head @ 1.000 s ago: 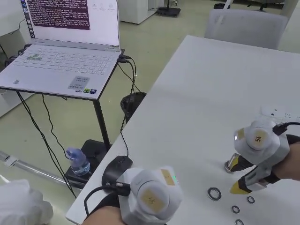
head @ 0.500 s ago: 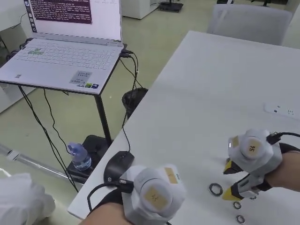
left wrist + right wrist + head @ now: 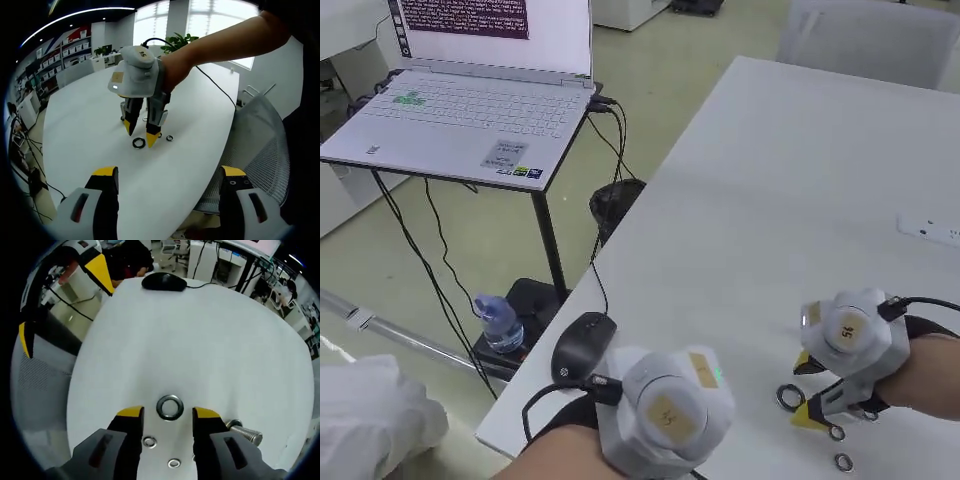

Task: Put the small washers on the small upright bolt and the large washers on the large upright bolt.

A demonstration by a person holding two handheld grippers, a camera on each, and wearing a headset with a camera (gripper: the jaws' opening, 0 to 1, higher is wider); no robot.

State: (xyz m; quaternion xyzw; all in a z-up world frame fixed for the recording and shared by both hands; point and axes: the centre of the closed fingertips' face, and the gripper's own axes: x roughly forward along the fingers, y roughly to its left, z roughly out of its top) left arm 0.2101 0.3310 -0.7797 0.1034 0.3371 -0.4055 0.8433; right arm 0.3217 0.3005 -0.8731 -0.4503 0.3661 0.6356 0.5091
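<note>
A large steel washer (image 3: 169, 407) lies flat on the white table, just ahead of my right gripper (image 3: 168, 413), whose open yellow-tipped jaws stand either side of it. From the head view the same large washer (image 3: 788, 397) sits by the right gripper (image 3: 802, 395). Two small washers (image 3: 149, 441) (image 3: 174, 462) lie under the right gripper. A bolt (image 3: 242, 430) stands close by on its right. My left gripper (image 3: 169, 175) is open and holds nothing, near the table's front edge (image 3: 670, 420). It faces the right gripper (image 3: 140, 134) and the large washer (image 3: 138, 143).
A black mouse (image 3: 582, 345) with its cable lies at the table's near corner. A laptop (image 3: 470, 110) stands on a stand left of the table, a water bottle (image 3: 500, 322) on the floor below it. A chair (image 3: 870, 40) stands at the far side.
My right gripper has come down and toward me, from beside the bolt to over the large washer. The bolt is now hidden behind it in the head view. The head camera has shifted.
</note>
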